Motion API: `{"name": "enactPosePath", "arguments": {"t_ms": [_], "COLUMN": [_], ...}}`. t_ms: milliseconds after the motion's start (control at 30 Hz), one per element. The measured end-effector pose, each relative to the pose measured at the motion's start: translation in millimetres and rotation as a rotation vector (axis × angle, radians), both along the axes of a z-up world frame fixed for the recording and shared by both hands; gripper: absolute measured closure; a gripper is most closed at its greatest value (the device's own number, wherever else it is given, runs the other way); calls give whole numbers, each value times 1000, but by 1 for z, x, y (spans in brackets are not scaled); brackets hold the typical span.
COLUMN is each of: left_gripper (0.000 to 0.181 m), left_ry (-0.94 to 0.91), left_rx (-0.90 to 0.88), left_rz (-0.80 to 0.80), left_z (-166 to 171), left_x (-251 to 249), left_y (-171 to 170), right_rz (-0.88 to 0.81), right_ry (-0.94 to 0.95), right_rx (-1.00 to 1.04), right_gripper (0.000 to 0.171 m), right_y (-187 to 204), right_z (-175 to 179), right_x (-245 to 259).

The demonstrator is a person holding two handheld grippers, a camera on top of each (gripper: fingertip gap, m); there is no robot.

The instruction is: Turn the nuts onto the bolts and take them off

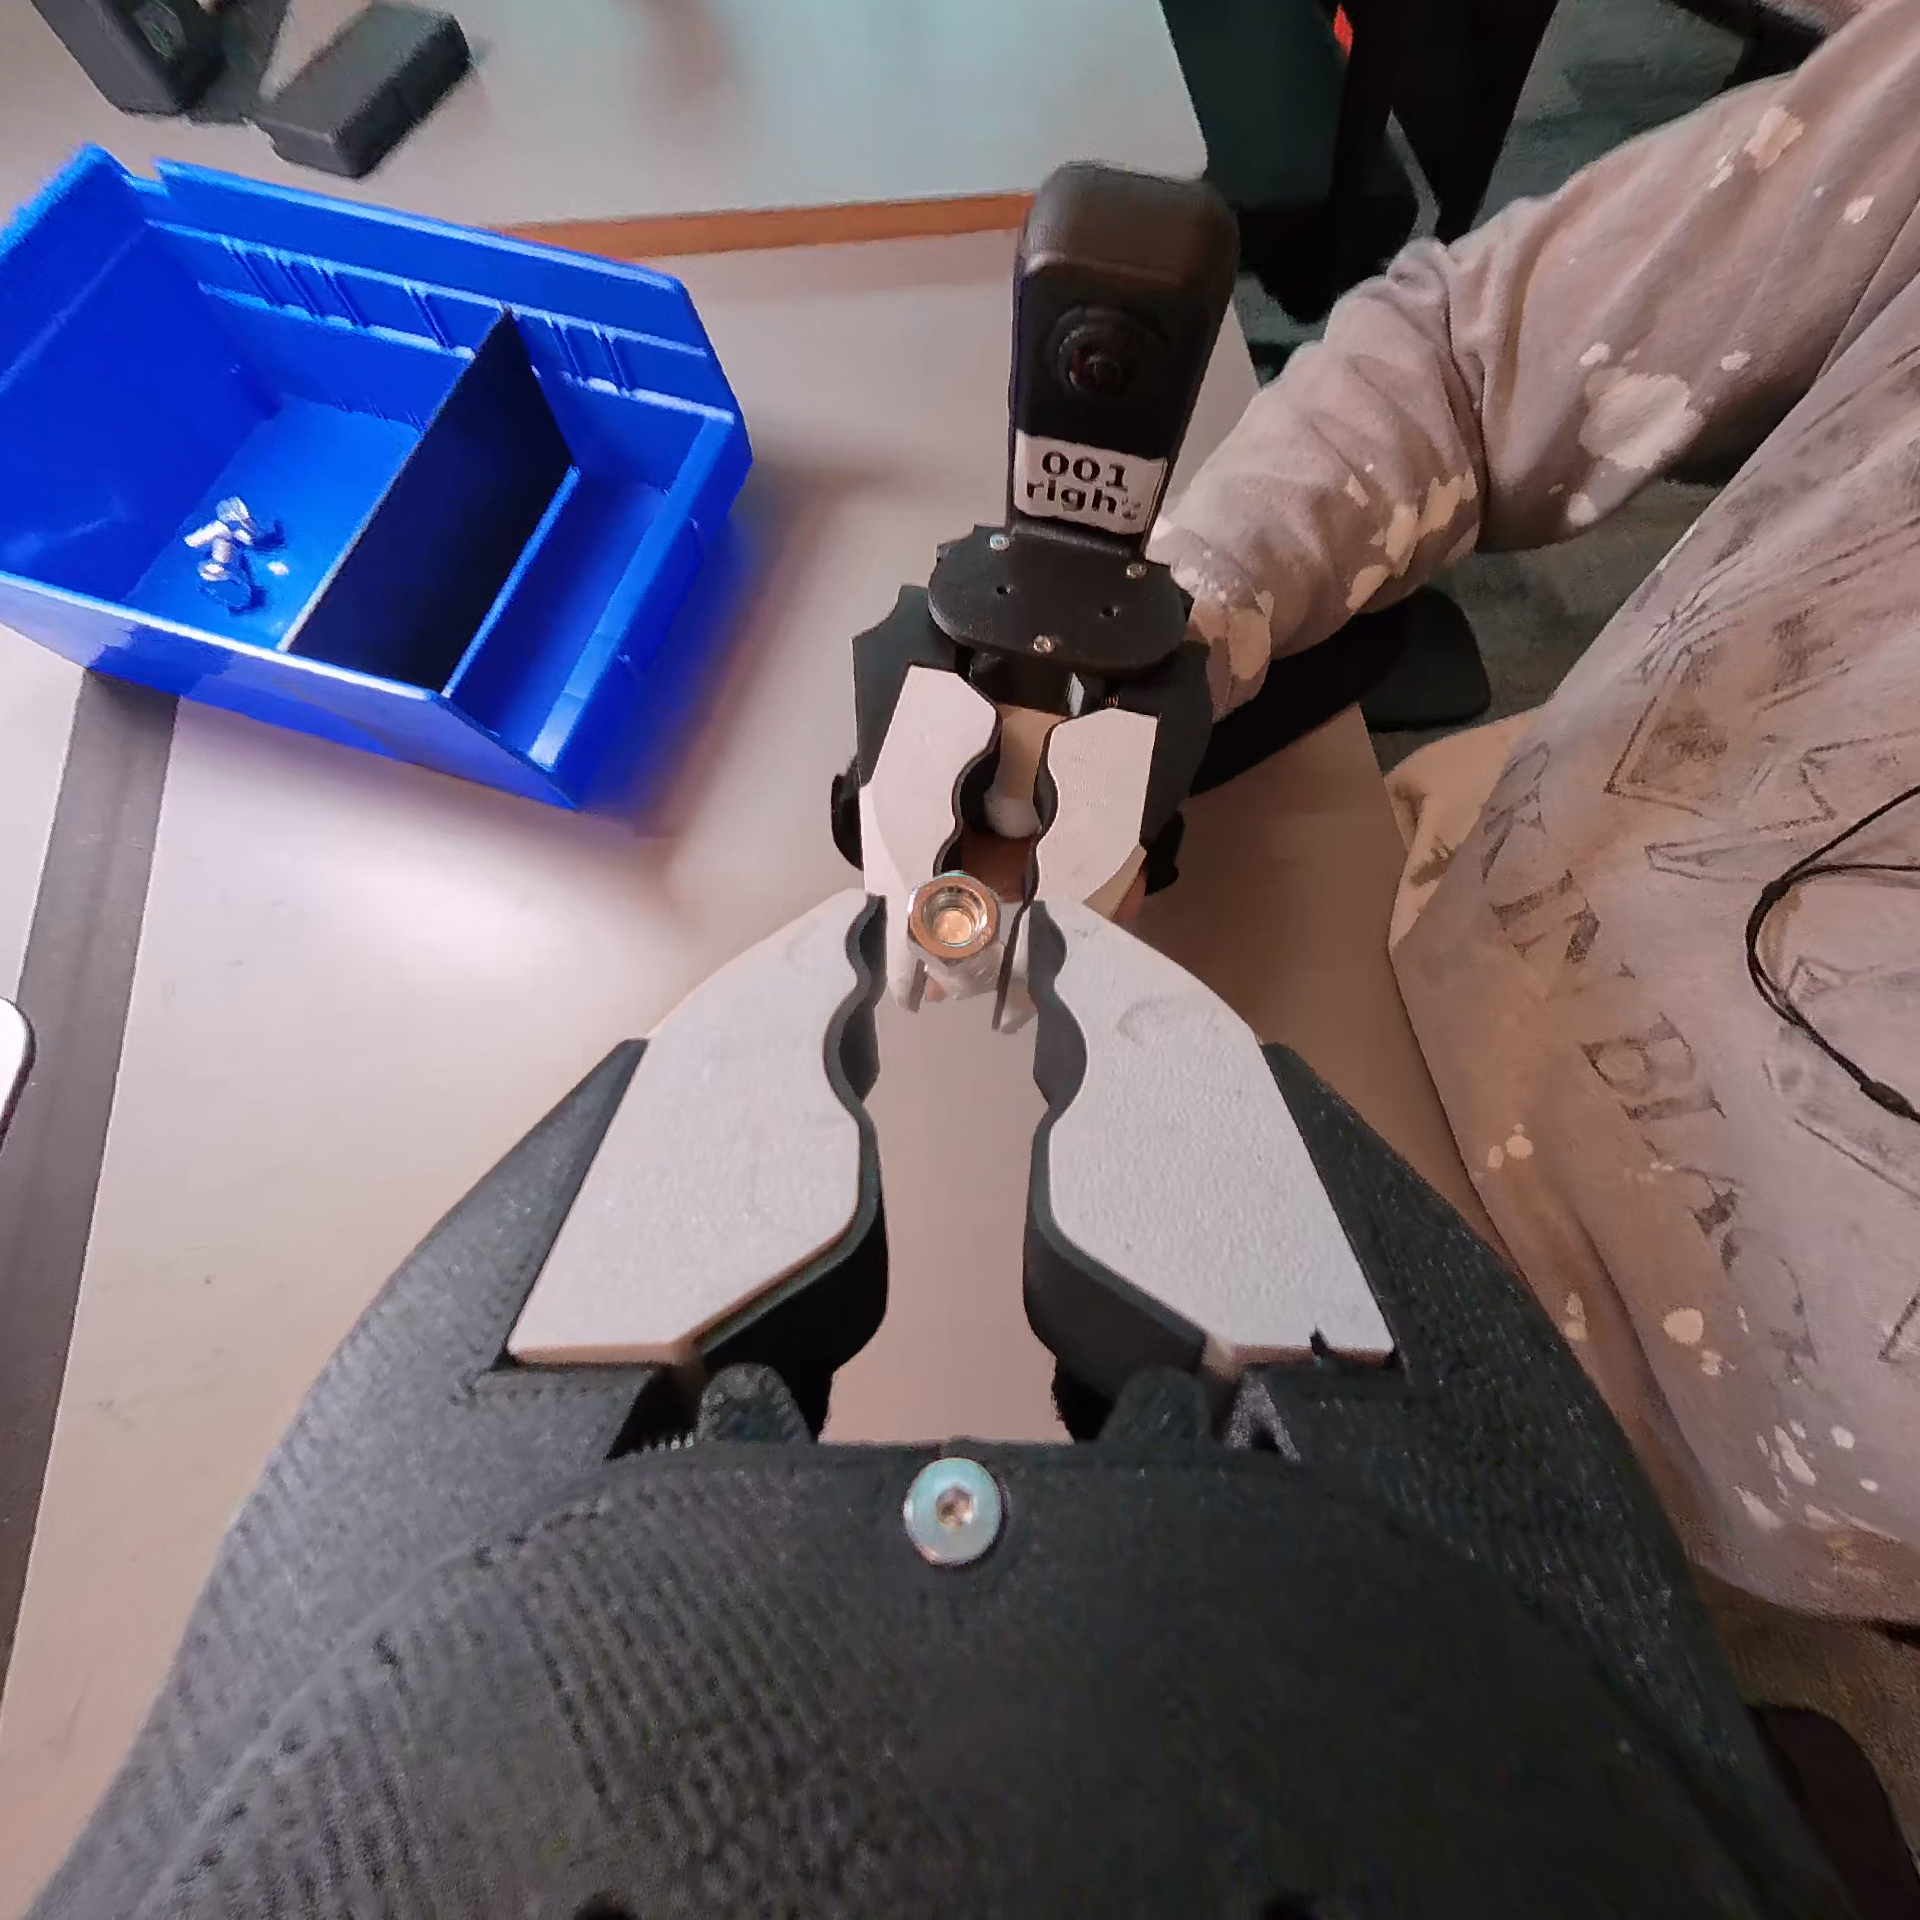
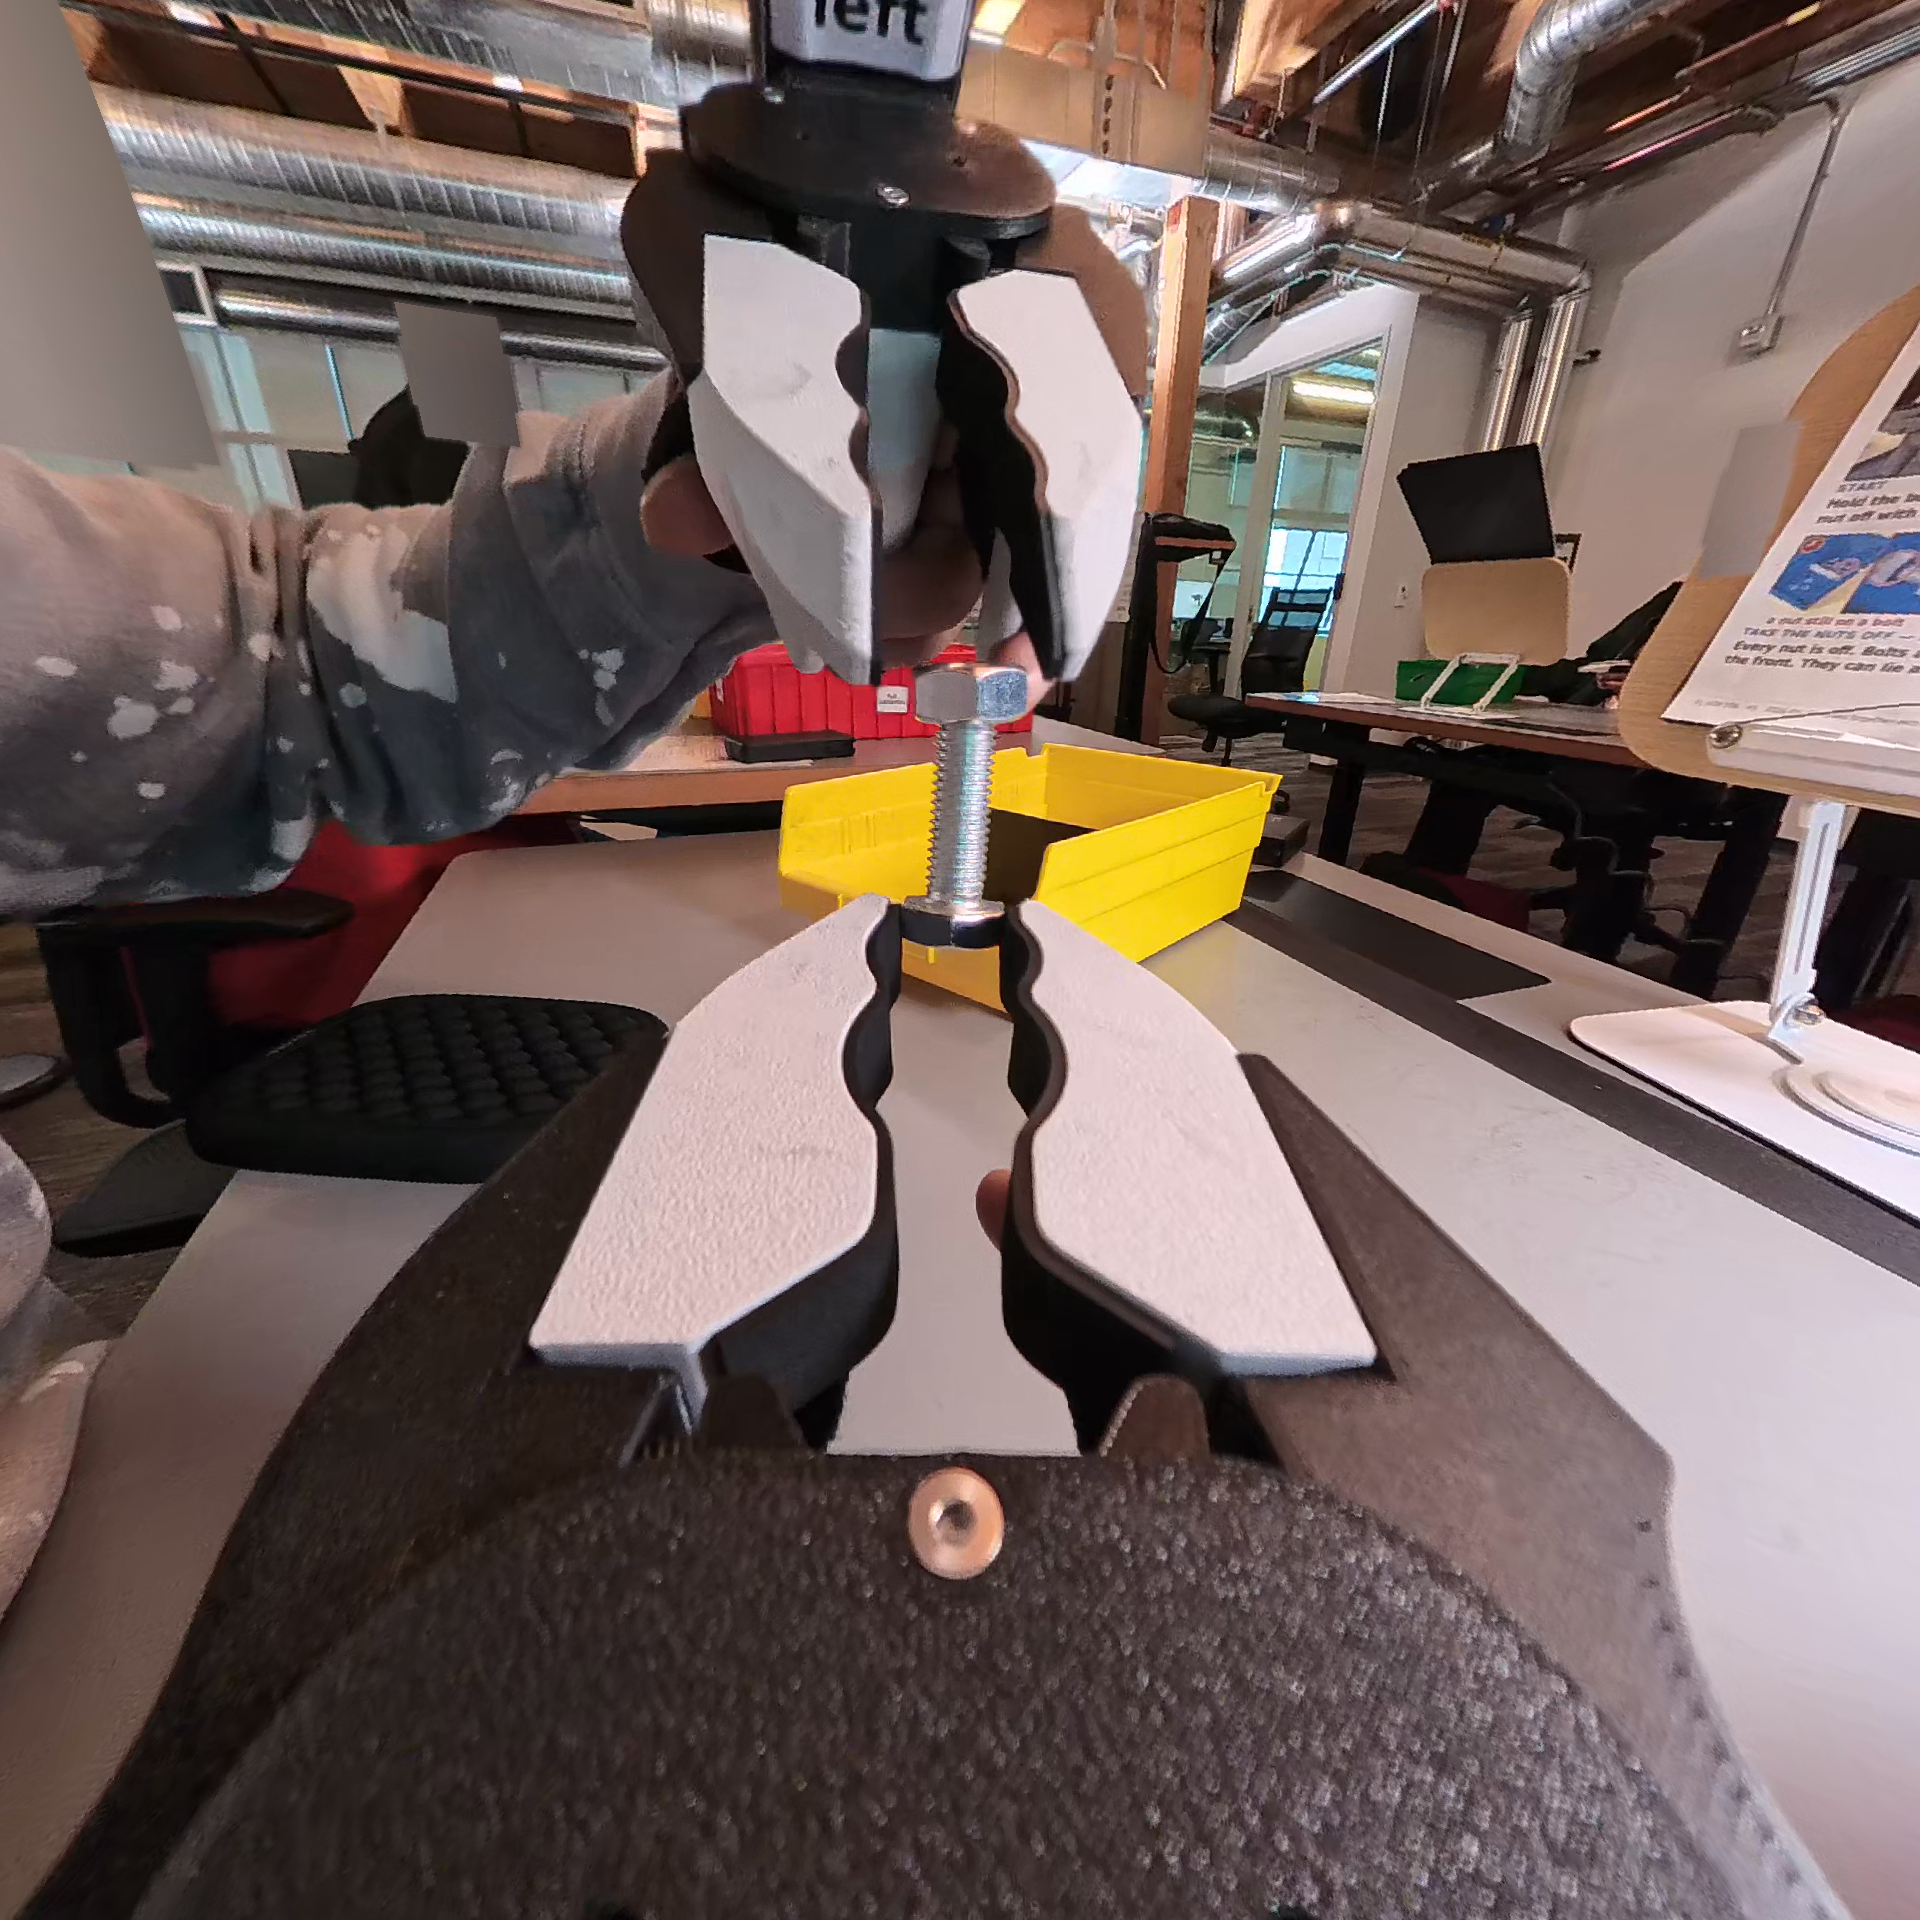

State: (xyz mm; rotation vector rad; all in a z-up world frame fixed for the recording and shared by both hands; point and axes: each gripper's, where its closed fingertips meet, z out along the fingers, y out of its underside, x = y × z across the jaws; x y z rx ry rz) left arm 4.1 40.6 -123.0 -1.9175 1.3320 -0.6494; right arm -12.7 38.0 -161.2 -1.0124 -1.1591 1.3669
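One right gripper, grey textured fingers clamped on a hex bolt head. One bolt, bright threaded steel, upright above the table. One hex nut at its top end, pinched by one left gripper. Beyond: one yellow plastic bin.
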Motion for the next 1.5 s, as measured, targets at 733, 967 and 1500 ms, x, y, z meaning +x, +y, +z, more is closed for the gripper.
{"name": "enactPosePath", "arguments": {"t_ms": [733,967,1500], "left_gripper": [155,156,167], "left_ry": [-523,-608,-393], "left_rx": [125,136,131], "left_rz": [190,247,395], "left_z": [0,1,-44], "left_x": [-13,-14,-80], "left_y": [13,25,58], "right_rz": [-21,-20,-95], "right_ry": [32,51,128], "right_rx": [-34,-39,-26], "right_gripper": [153,153,153], "right_y": [11,13,37], "right_z": [4,8,33], "right_x": [3,5,23]}}
